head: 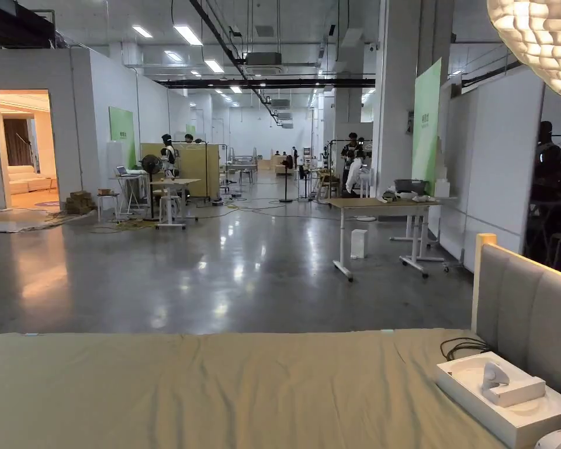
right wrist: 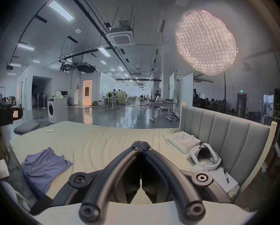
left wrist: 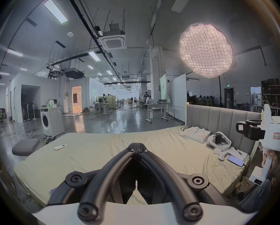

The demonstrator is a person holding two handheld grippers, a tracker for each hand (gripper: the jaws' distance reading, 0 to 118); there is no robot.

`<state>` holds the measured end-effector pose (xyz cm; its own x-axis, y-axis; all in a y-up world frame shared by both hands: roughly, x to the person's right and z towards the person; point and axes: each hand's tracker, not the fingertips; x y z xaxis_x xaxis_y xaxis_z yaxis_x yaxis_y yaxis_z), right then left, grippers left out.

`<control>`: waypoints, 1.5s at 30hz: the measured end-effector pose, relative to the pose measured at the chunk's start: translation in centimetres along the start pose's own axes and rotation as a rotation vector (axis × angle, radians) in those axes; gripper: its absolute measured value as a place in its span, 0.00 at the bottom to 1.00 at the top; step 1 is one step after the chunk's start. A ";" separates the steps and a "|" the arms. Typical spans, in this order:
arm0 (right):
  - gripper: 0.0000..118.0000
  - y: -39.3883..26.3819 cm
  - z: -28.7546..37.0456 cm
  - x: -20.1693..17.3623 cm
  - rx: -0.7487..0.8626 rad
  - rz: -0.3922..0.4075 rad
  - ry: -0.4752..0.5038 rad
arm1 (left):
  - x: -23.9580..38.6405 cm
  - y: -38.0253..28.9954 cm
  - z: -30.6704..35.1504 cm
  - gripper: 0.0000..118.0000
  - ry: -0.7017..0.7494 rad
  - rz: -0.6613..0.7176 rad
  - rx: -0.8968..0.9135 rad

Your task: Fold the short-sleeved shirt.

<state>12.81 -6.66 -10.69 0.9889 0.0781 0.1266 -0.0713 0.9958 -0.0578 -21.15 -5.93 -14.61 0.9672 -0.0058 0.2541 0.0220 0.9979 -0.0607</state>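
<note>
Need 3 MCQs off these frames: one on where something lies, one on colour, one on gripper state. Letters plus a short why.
1. Where does the crumpled short-sleeved shirt lie on the olive-sheeted bed?
A. against the headboard
B. near the bed's left corner, close to the person
C. on the floor

2. What colour is the shirt?
A. blue-purple
B. red
C. white

3. How do the jaws of the right gripper stand?
A. wide open
B. shut on the shirt
C. shut, holding nothing

Answers:
1 B: the right gripper view shows it at the bed's near left corner, far from the grey padded headboard.
2 A: the cloth reads blue-purple.
3 C: the black tips meet with nothing between them.
</note>
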 end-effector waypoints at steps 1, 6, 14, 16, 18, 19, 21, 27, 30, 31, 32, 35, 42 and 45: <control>0.00 0.1 0.1 -0.1 0.002 0.006 0.000 | 0.0 -0.2 0.0 0.01 -0.005 0.002 -0.002; 0.00 -0.3 -0.4 0.8 0.010 0.007 0.010 | 0.1 -0.3 0.0 0.01 0.000 -0.005 -0.022; 0.00 -0.6 -0.2 0.9 0.003 -0.046 0.023 | -1.6 -0.5 0.1 0.01 0.031 -0.003 -0.056; 0.00 -0.6 -0.2 0.8 -0.004 -0.050 0.028 | -2.2 -0.5 0.2 0.01 0.030 0.007 -0.063; 0.00 -0.6 0.1 0.5 -0.012 -0.044 0.038 | -3.4 -0.7 0.3 0.01 0.025 0.044 -0.076; 0.00 -0.7 0.2 0.4 -0.016 -0.038 0.043 | -4.0 -0.7 0.3 0.03 0.038 0.073 -0.089; 0.00 -1.0 0.4 0.2 -0.023 -0.029 0.051 | -5.5 -1.2 0.4 0.06 0.092 0.075 -0.114; 0.00 -2.9 -0.2 -0.3 -0.072 -0.053 0.105 | -11.4 -3.0 -0.8 0.53 0.166 -0.013 -0.288; 0.00 -3.9 -1.1 -0.8 -0.099 -0.053 0.121 | -14.5 -4.9 -2.5 0.76 0.209 0.018 -0.389; 0.00 -4.2 -1.3 -1.0 -0.110 -0.053 0.128 | -15.3 -5.8 -3.0 0.80 0.217 0.030 -0.411; 0.00 -4.5 -1.5 -1.2 -0.118 -0.054 0.136 | -16.2 -6.8 -3.8 0.85 0.219 0.030 -0.448; 0.00 -4.8 -1.9 -2.3 -0.153 -0.036 0.165 | -18.3 -10.1 -6.4 0.93 0.222 0.026 -0.543; 0.00 -6.8 -4.3 -4.5 -0.292 0.002 0.199 | -23.2 -18.8 -14.2 0.93 0.212 0.125 -0.771; 0.00 -8.1 -5.5 -5.3 -0.362 0.007 0.207 | -24.8 -21.6 -17.5 0.93 0.216 0.164 -0.848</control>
<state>8.89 -15.38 -16.35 0.9965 0.0372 -0.0744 -0.0644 0.9112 -0.4070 -41.19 -28.45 -36.47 0.9994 0.0353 -0.0033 -0.0240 0.6043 -0.7964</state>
